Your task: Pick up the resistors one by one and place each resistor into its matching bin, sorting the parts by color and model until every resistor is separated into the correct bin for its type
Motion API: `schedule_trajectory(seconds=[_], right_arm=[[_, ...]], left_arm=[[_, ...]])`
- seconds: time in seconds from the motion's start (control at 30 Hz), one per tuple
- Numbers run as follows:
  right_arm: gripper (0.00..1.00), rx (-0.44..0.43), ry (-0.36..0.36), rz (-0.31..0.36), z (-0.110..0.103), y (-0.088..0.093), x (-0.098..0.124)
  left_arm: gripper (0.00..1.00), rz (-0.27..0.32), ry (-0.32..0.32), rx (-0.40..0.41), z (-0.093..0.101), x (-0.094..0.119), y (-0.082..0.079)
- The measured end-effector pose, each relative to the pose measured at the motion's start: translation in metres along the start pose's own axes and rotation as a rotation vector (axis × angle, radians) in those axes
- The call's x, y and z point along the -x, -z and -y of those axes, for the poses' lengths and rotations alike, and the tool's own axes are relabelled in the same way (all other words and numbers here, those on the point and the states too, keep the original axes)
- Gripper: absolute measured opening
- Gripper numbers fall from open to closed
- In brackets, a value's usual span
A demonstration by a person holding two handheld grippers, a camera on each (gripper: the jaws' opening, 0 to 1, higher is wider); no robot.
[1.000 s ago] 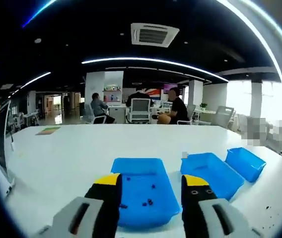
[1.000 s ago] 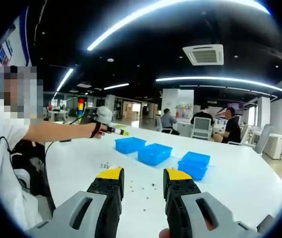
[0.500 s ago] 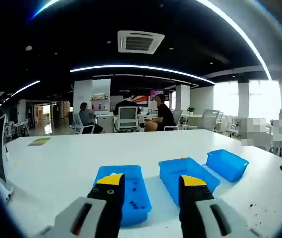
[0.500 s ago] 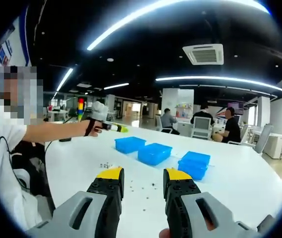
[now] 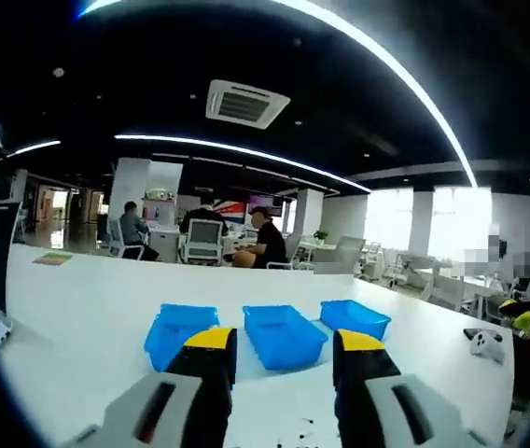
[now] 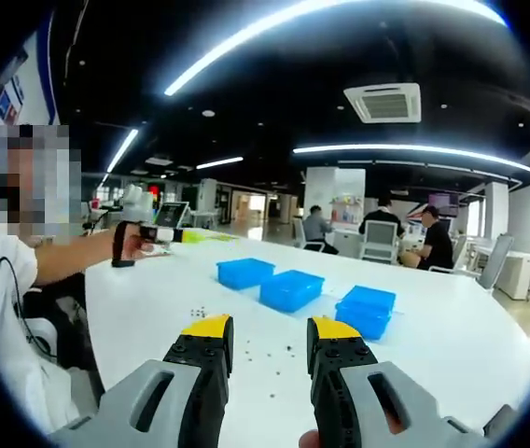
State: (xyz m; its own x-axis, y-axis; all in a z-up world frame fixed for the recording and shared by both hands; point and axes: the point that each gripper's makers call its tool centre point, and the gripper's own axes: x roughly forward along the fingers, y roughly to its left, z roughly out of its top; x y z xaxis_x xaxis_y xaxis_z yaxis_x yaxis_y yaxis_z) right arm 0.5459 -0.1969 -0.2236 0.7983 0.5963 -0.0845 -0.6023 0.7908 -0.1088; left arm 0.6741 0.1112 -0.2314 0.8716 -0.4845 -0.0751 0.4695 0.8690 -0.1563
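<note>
We start with the white bench (image 6: 452, 345), which carries everything and leaves bare room on all sides for reaching. On it stand three blue bins (image 6: 288, 289) in a row, near one another, likely so each type has its own target close by. In the left gripper view the same bins (image 5: 284, 334) lie just beyond the jaws.

The left hand-held gripper (image 5: 274, 347) has its jaws parted with nothing between them. In the right gripper view we see it (image 6: 144, 233) held up at the end of an outstretched arm (image 6: 74, 261), well apart from the bins and above the bench edge; we judge it is pulled back to leave the way free.

The right hand-held gripper (image 6: 263, 336) also stands with jaws apart and empty, hovering low over the bench and aimed toward the scattered parts, which suits a pick.

The resistors (image 6: 270, 353) are small dark specks loose on the bench, between the right jaws and the bins, with a small cluster (image 6: 196, 312) off to one side. They are too small for us to tell color or model. A few specks (image 5: 304, 431) also show low between the left jaws. We judge sorting still has many parts to go.
</note>
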Motion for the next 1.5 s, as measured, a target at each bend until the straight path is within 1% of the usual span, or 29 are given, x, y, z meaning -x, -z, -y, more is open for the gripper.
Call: schedule_trajectory(seconds=[0.07,0.13,0.2,0.3,0.37,0.47,0.57,0.6,0.63,0.67,0.73,0.83,0.87,0.9,0.93,0.97,1.03,1.07,1.13,1.17,1.2,1.23,1.3,1.37,1.43,1.47,1.5], right_arm=[[0.34,-0.001,0.002,-0.001,0.001,0.0,0.0],[0.34,-0.001,0.004,-0.001,0.002,0.0,0.0],[0.34,-0.001,0.005,-0.001,0.002,-0.001,0.0],[0.34,0.001,0.004,-0.003,0.001,-0.001,-0.002],[0.34,0.002,0.002,-0.003,0.001,-0.001,-0.002],[0.34,0.001,0.002,-0.002,0.002,-0.001,-0.002],[0.34,0.001,0.005,0.001,0.003,-0.002,-0.001],[0.34,0.001,0.005,0.004,0.003,-0.003,0.0],[0.34,0.001,0.006,0.006,0.003,-0.004,0.001],[0.34,0.0,0.008,0.007,0.003,-0.004,0.002],[0.34,0.001,0.011,0.009,0.005,-0.004,0.003],[0.34,-0.002,0.014,0.014,0.006,-0.006,0.005],[0.34,-0.003,0.012,0.016,0.006,-0.006,0.005],[0.34,-0.002,0.01,0.017,0.006,-0.007,0.006],[0.34,-0.002,0.009,0.018,0.007,-0.007,0.006],[0.34,-0.002,0.01,0.019,0.007,-0.007,0.006],[0.34,-0.004,0.012,0.021,0.009,-0.008,0.007],[0.34,-0.005,0.014,0.022,0.01,-0.008,0.007],[0.34,-0.006,0.016,0.024,0.01,-0.008,0.008],[0.34,-0.006,0.016,0.025,0.01,-0.008,0.009],[0.34,-0.006,0.016,0.027,0.011,-0.009,0.009],[0.34,-0.007,0.016,0.029,0.011,-0.009,0.01],[0.34,-0.008,0.019,0.031,0.012,-0.01,0.011],[0.34,-0.012,0.022,0.033,0.014,-0.01,0.011],[0.34,-0.014,0.022,0.033,0.014,-0.009,0.011],[0.34,-0.016,0.02,0.031,0.014,-0.009,0.01],[0.34,-0.014,0.017,0.03,0.013,-0.009,0.009]], left_arm=[[0.42,-0.004,0.03,0.011,0.01,0.012,0.007],[0.42,-0.002,0.043,0.015,0.016,0.02,0.011],[0.42,0.007,0.057,0.018,0.022,0.028,0.012],[0.41,0.012,0.079,0.01,0.033,0.034,0.014],[0.37,-0.005,0.104,-0.034,0.041,0.033,0.015],[0.35,-0.046,0.121,-0.134,0.047,0.026,0.018],[0.36,-0.122,0.179,-0.232,0.061,0.01,0.023],[0.37,-0.158,0.199,-0.275,0.065,0.004,0.026],[0.38,-0.173,0.205,-0.306,0.067,-0.001,0.028],[0.38,-0.204,0.226,-0.346,0.071,-0.007,0.031],[0.38,-0.268,0.29,-0.398,0.085,-0.018,0.038],[0.36,-0.391,0.398,-0.508,0.106,-0.033,0.055],[0.34,-0.458,0.414,-0.53,0.11,-0.041,0.063],[0.32,-0.492,0.446,-0.557,0.117,-0.047,0.067],[0.31,-0.548,0.486,-0.577,0.123,-0.051,0.074],[0.32,-0.588,0.503,-0.593,0.126,-0.056,0.079],[0.31,-0.65,0.534,-0.652,0.131,-0.07,0.088],[0.31,-0.674,0.545,-0.673,0.132,-0.073,0.092],[0.31,-0.712,0.55,-0.706,0.135,-0.089,0.098],[0.31,-0.748,0.586,-0.731,0.138,-0.095,0.103],[0.31,-0.767,0.598,-0.746,0.139,-0.099,0.107],[0.31,-0.763,0.587,-0.747,0.141,-0.107,0.108],[0.3,-0.796,0.599,-0.786,0.139,-0.119,0.112],[0.29,-0.814,0.596,-0.791,0.14,-0.13,0.117],[0.29,-0.853,0.631,-0.82,0.14,-0.13,0.123],[0.29,-0.891,0.659,-0.858,0.141,-0.129,0.128],[0.29,-0.903,0.675,-0.897,0.141,-0.132,0.13]])
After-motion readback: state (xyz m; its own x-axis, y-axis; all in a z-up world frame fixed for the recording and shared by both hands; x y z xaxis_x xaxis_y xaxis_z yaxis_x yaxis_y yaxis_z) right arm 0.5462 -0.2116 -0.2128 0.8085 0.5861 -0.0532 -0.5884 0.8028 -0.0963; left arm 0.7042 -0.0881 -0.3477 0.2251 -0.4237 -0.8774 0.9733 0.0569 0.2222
